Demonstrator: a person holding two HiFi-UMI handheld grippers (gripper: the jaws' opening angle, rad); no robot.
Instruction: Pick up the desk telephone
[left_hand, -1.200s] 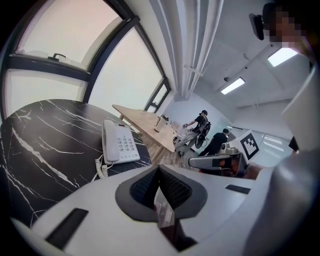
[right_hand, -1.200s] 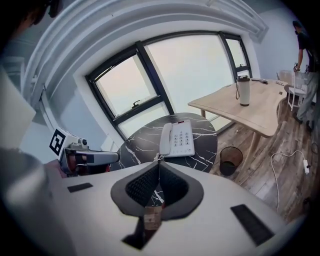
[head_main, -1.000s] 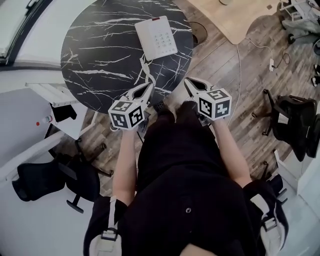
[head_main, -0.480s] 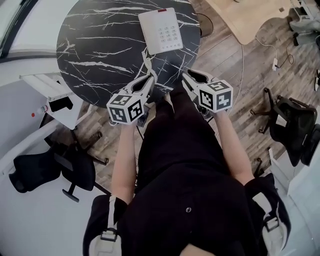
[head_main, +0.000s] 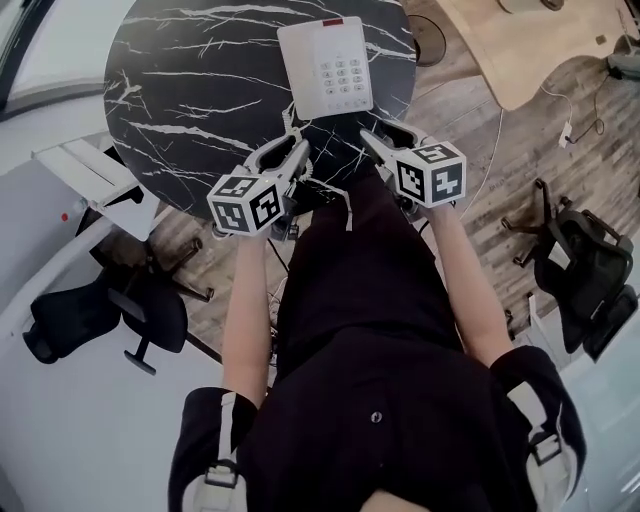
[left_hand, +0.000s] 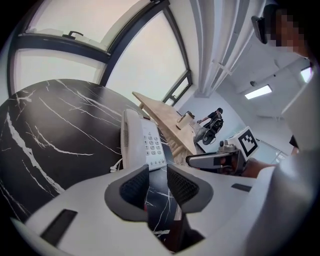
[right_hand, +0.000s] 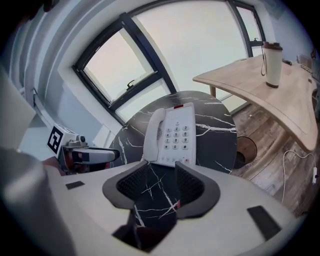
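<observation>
A white desk telephone (head_main: 325, 67) with its handset on the left lies on a round black marble table (head_main: 190, 90). Its coiled cord (head_main: 291, 124) trails towards me. My left gripper (head_main: 298, 151) hovers over the table's near edge, just short of the phone's near left corner. My right gripper (head_main: 374, 136) is at the near right corner. Both sets of jaws have just been opening and stand open with only tabletop between them. In the left gripper view the phone (left_hand: 142, 145) lies past the left gripper (left_hand: 158, 174). The phone (right_hand: 172, 134) sits straight ahead of the right gripper (right_hand: 160, 176).
A light wooden desk (head_main: 540, 40) stands at the upper right, with a tall cup (right_hand: 272, 64) on it. Black office chairs (head_main: 90, 330) (head_main: 580, 260) flank me. A white cable (head_main: 500, 120) runs over the wood floor, and white furniture (head_main: 90, 170) sits left of the table.
Both grippers have moved forward and down to the table's near edge, close to the phone. Their jaws, shut a second ago, now stand apart.
</observation>
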